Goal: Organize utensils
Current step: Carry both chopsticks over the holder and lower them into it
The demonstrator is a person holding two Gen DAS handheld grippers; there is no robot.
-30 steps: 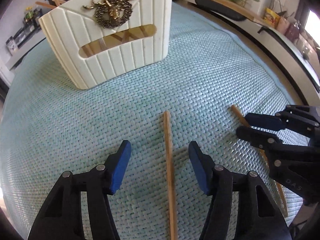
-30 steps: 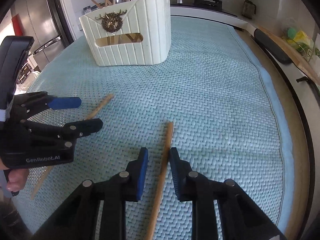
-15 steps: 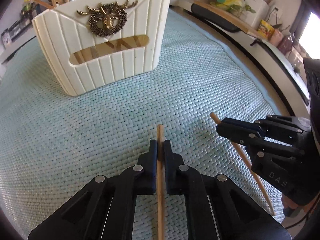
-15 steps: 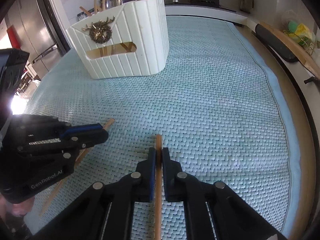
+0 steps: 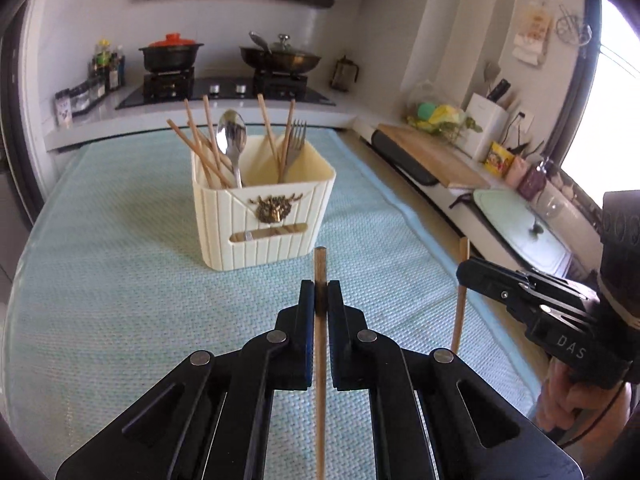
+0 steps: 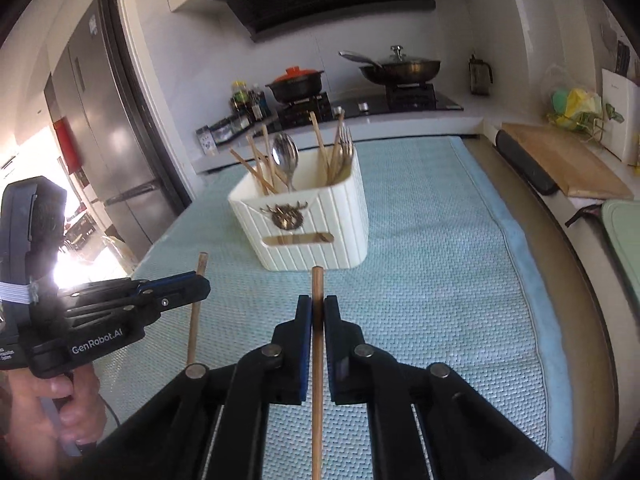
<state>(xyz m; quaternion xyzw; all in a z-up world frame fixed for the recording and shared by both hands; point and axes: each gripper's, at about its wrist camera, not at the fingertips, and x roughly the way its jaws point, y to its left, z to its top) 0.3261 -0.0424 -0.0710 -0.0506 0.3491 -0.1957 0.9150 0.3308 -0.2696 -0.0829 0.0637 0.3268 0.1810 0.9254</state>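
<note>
My left gripper (image 5: 320,294) is shut on a wooden chopstick (image 5: 320,268), held up off the mat with its tip pointing at the cream utensil holder (image 5: 264,216). My right gripper (image 6: 318,308) is shut on a second chopstick (image 6: 317,284), likewise lifted. Each gripper shows in the other's view: the right one (image 5: 464,272) at the right edge, the left one (image 6: 200,282) at the left edge, each with its stick. The holder (image 6: 316,224) stands ahead on the mat. It holds several chopsticks, a spoon (image 5: 231,136) and a fork (image 5: 296,140).
A light blue woven mat (image 5: 100,280) covers the table. Behind it a stove carries a red-lidded pot (image 5: 172,54) and a pan (image 5: 280,58). A cutting board (image 5: 432,152) and a sink area lie along the right. A fridge (image 6: 104,140) stands left.
Both grippers shut on a chopstick lying on the mat and then lifted it. The views rose and tilted up, so the holder's open top and the stove now show.
</note>
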